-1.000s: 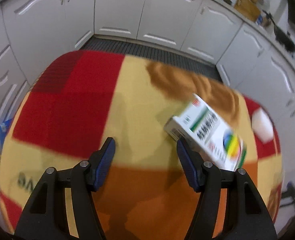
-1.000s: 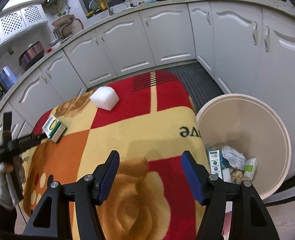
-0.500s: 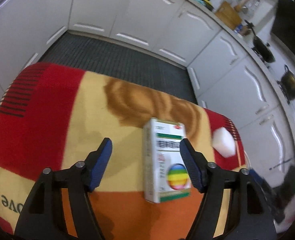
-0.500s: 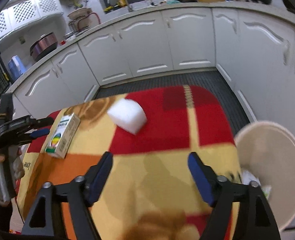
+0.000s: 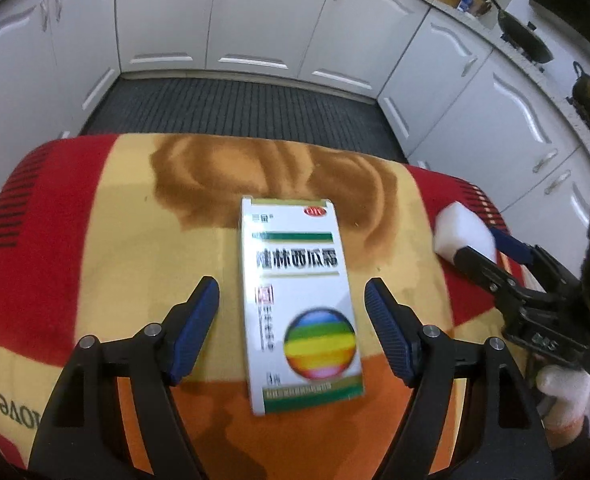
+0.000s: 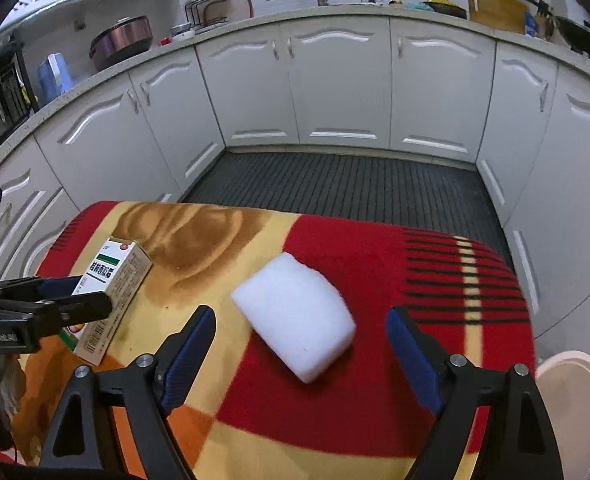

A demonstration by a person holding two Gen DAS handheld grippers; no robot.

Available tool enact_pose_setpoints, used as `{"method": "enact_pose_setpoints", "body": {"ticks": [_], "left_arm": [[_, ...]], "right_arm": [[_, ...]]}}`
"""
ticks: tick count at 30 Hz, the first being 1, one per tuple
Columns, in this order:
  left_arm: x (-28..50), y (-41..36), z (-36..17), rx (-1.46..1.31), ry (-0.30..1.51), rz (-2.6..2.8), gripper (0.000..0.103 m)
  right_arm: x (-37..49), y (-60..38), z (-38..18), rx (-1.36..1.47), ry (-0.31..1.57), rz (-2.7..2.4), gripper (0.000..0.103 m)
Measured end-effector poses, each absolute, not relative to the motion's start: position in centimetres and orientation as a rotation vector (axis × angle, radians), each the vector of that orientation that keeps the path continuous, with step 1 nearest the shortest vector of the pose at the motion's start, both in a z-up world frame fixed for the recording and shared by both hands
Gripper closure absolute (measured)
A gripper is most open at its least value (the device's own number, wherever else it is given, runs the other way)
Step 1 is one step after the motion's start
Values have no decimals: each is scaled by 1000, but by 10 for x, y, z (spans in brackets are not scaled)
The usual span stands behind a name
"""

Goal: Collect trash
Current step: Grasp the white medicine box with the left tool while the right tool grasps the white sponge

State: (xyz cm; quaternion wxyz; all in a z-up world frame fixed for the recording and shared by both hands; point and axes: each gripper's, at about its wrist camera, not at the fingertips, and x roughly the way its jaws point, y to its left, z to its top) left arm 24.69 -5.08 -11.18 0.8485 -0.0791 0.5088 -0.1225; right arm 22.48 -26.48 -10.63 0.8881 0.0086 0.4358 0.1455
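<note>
Over blanket (image 6: 375, 264), right gripper (image 6: 301, 344) is opening astride sponge (image 6: 295, 316).

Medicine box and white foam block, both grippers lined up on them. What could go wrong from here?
1. The medicine box lies flat on the soft blanket; the left gripper, open astride it, could snag fabric.
2. The right gripper, jaws opening, straddles the white foam block set askew; closing may twist it.
3. Only the bin rim shows at the table's right edge; a drop could miss.
</note>
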Motion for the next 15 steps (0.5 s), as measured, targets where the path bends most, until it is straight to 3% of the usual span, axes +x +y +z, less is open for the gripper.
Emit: {"method": "enact_pose_setpoints", "body": {"ticks": [3,5,6,10,15], "left_arm": [[252,-54,-119,-147,1088,-241,29],[252,-56,-120,-127,1074,-223,29],[250,-56,-121,-127,1072,-220,28],[248,-59,-124,-93,1076,-208,28],[243,-58,-125,-80,1081,-220,29]], "right_arm": [[224,-263,-108,41,897,308,24],[223,-263,-109,53,899,302,46],[223,-263,-111,55,906,293,50],[218,-264,-111,62,910,273,57],[198,-269,-98,91,876,282,59]]}}
